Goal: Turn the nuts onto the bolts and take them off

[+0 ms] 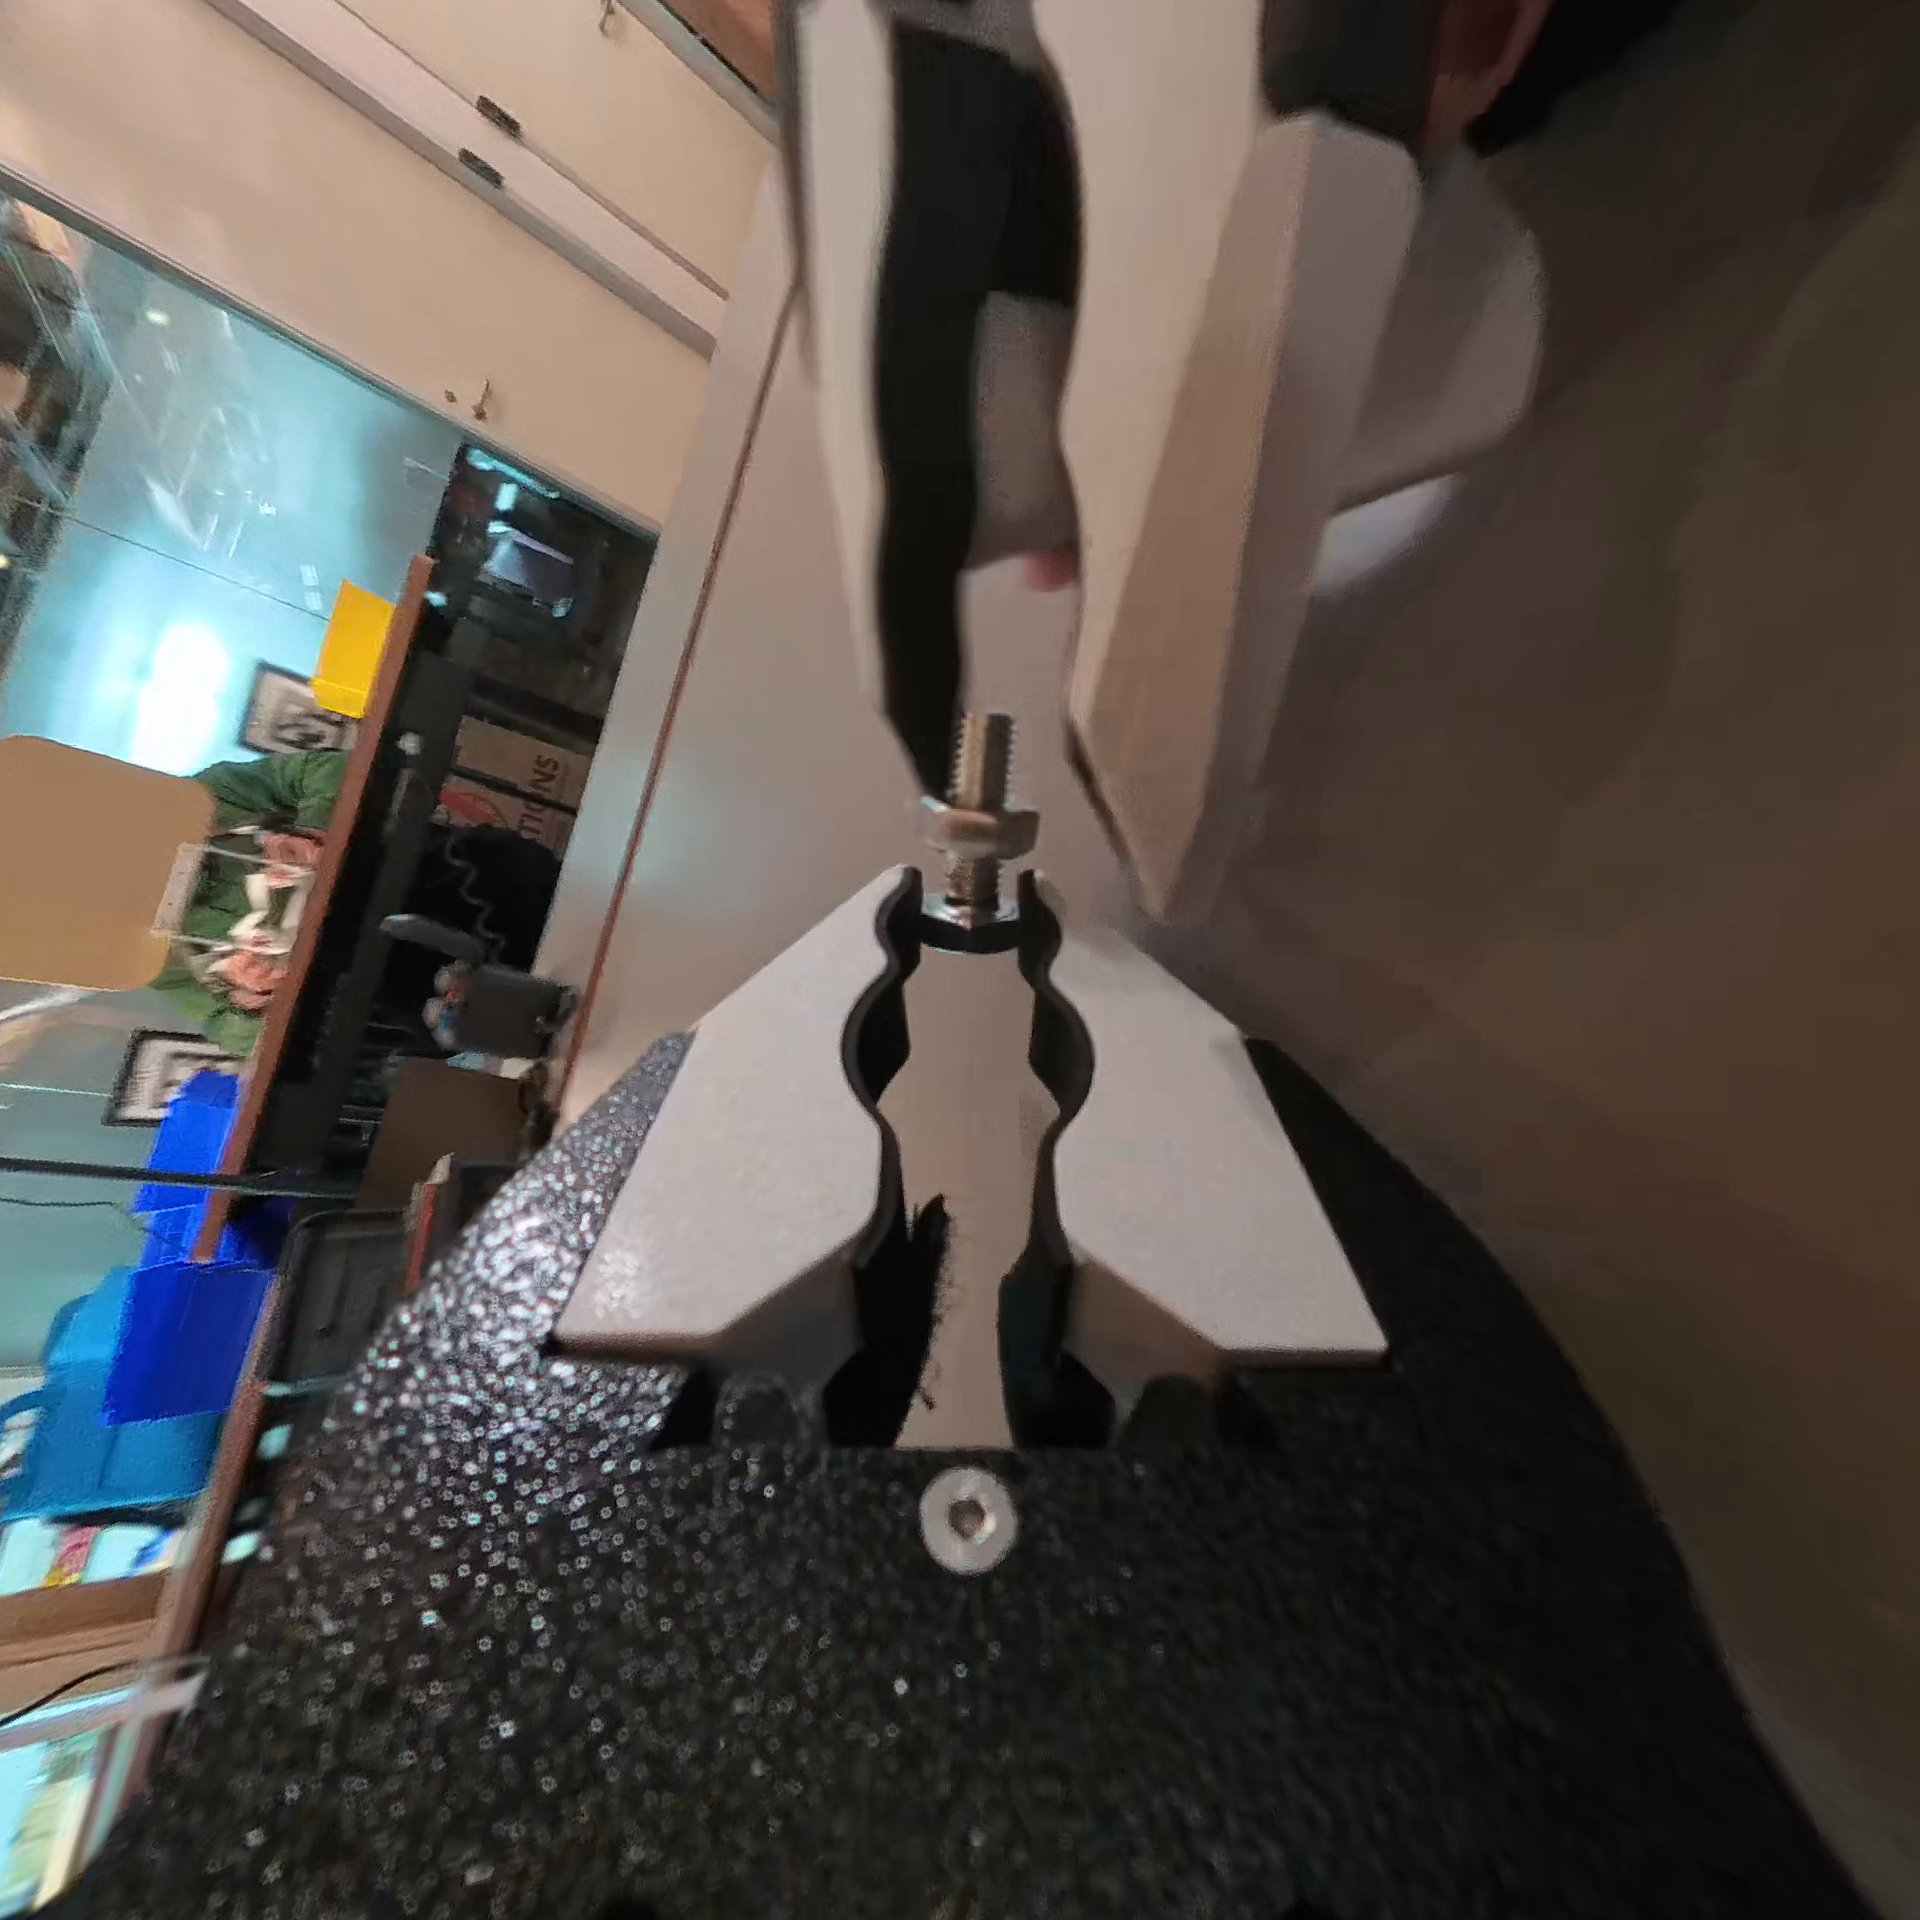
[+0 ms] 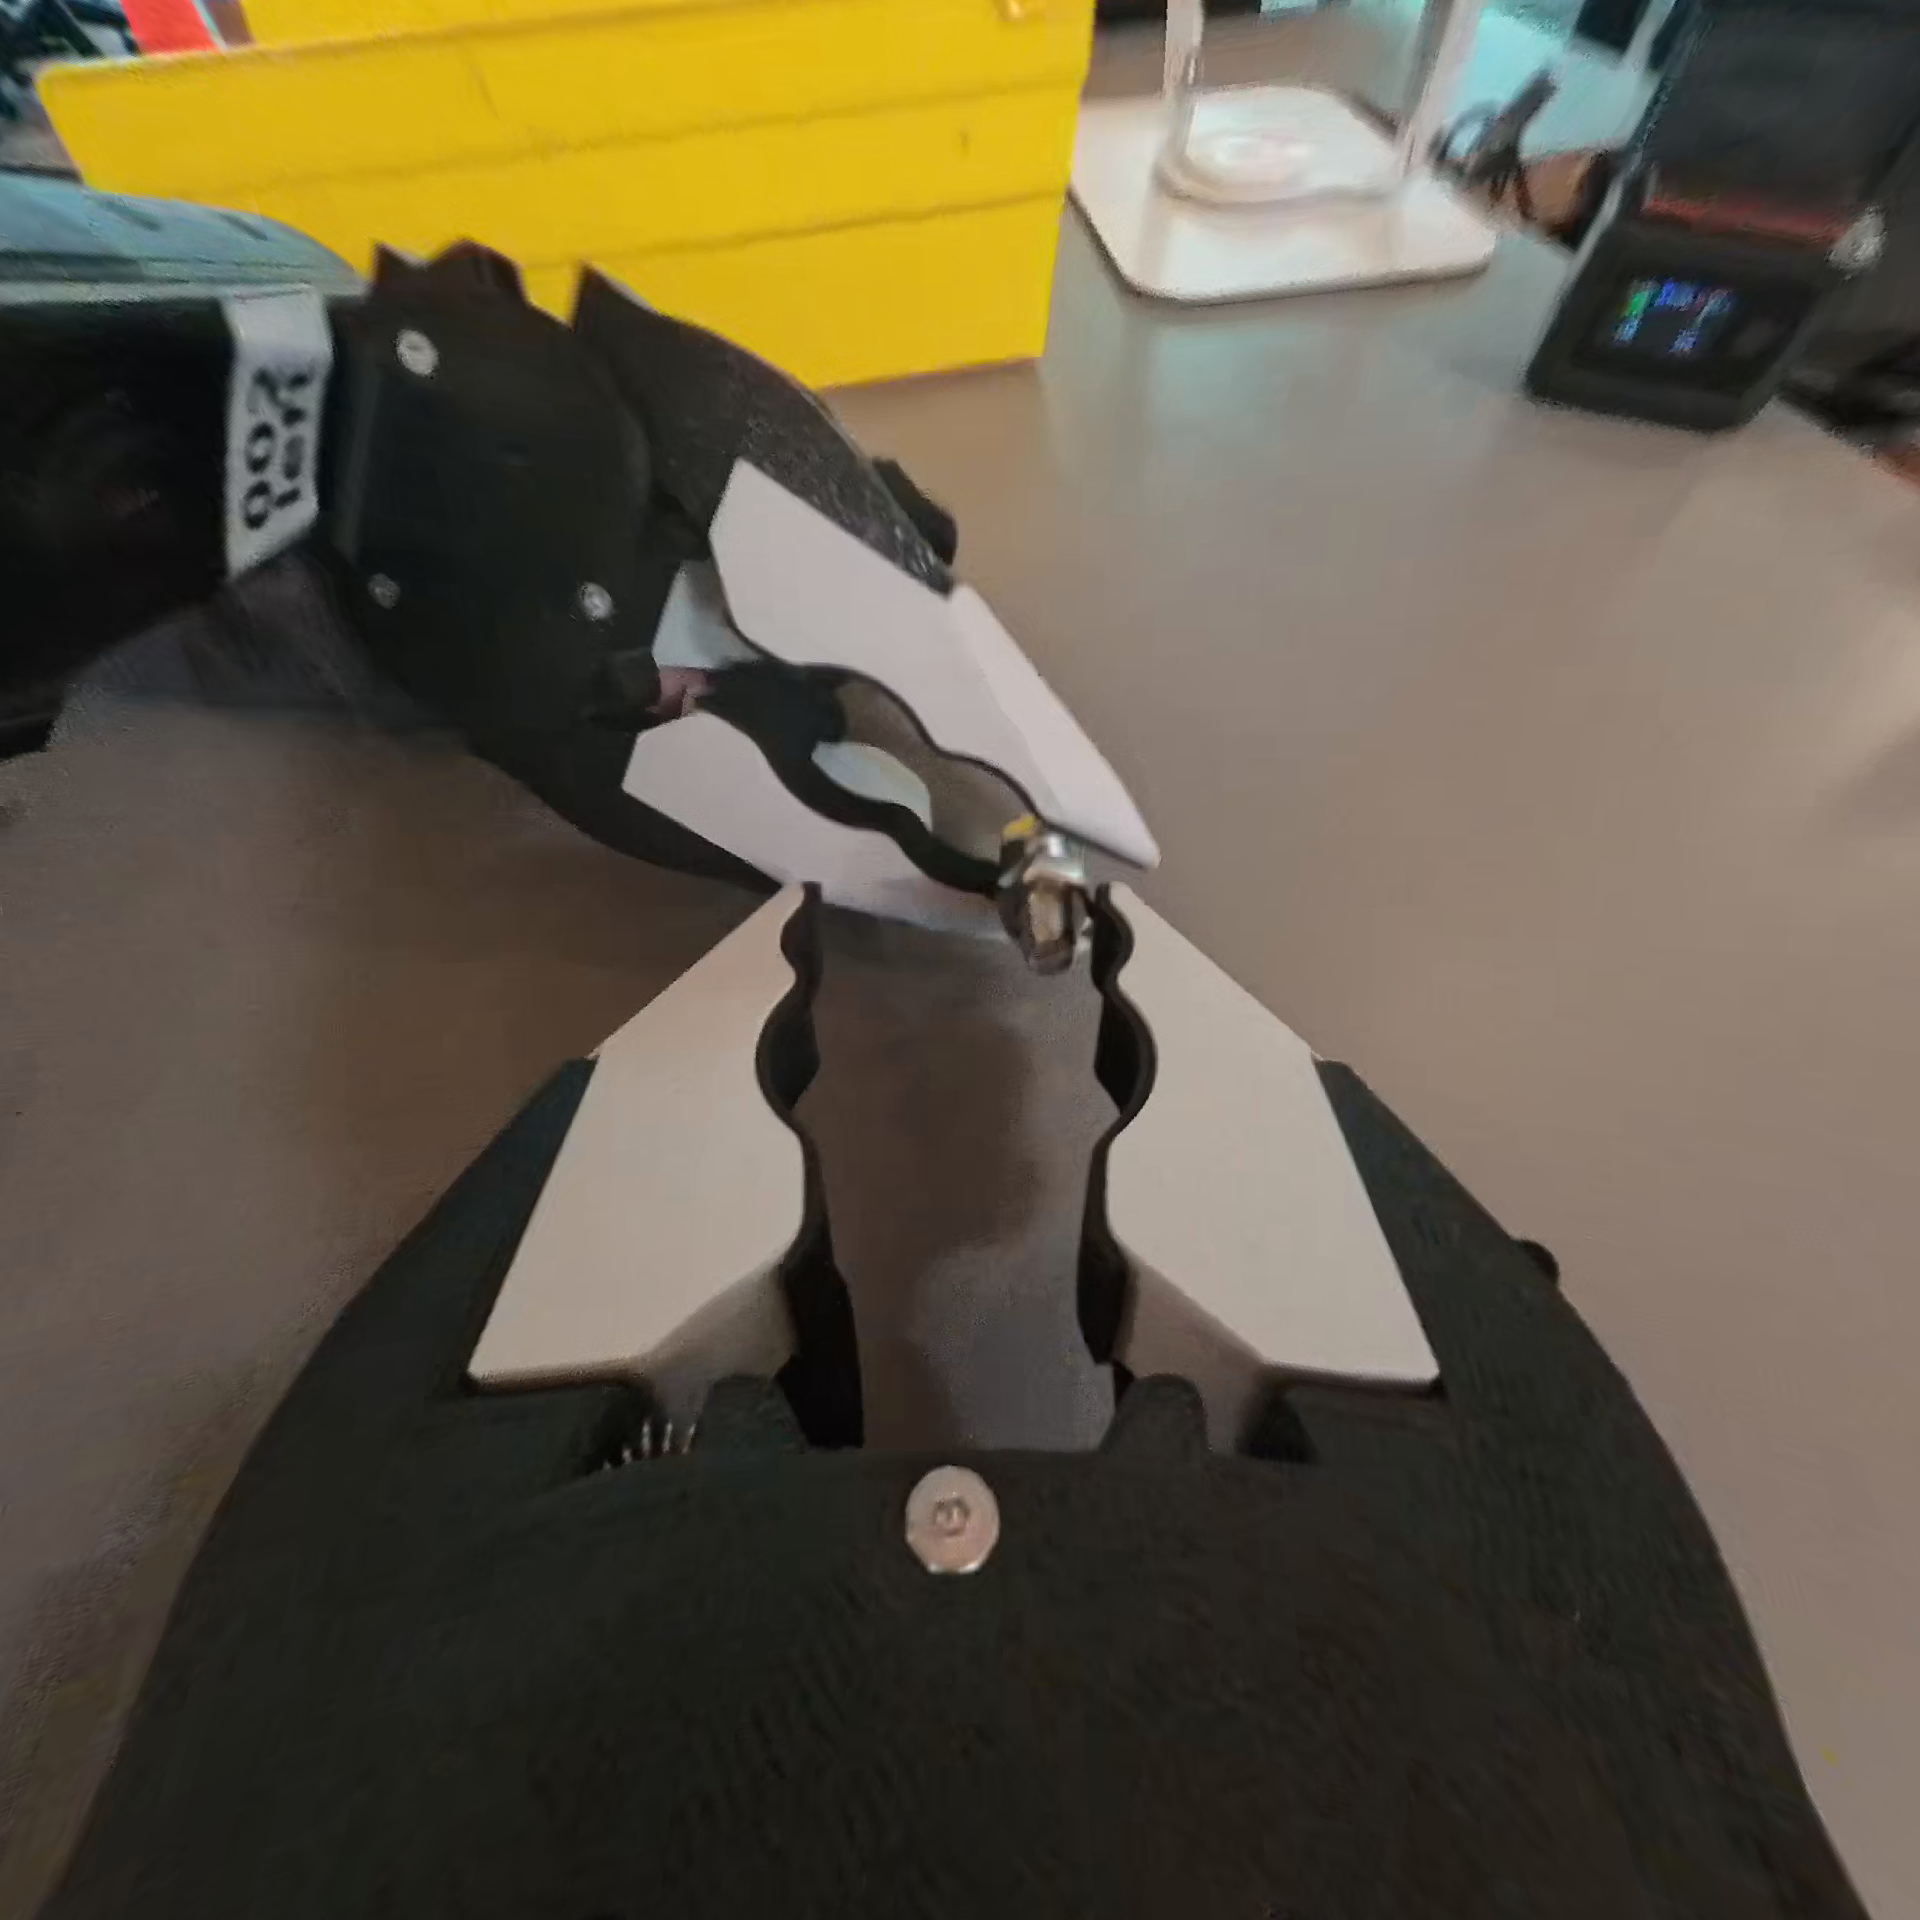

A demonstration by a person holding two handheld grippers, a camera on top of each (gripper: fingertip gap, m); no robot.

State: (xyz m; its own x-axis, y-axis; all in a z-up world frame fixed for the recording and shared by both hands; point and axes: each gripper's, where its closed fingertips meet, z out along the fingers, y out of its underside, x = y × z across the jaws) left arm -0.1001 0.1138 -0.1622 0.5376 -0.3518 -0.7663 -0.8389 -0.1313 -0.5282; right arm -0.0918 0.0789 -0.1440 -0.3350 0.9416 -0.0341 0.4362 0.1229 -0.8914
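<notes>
A: Centre of the left wrist view: your left gripper (image 1: 971,914) is clamped narrow on the head of the bolt (image 1: 977,805), whose threaded shank points away from the camera, up the frame.

B: And the nut (image 1: 979,828) sits partway along that thread, with bare thread showing beyond it.

A: Your right gripper (image 1: 997,748) comes in from the top of that frame, blurred, its fingers spread either side of the bolt's free end.

B: In the right wrist view the right gripper (image 2: 961,914) is wide apart. The nut (image 2: 1044,925) lies just inside its right fingertip (image 2: 1117,914); whether they touch, you cannot tell.

A: The left gripper (image 2: 1049,852) enters from the left of that frame, above the grey table (image 2: 1455,831).

B: Upper left, a yellow bin (image 2: 727,177); upper right, a black device (image 2: 1704,281) and a clear container (image 2: 1288,114).
</notes>
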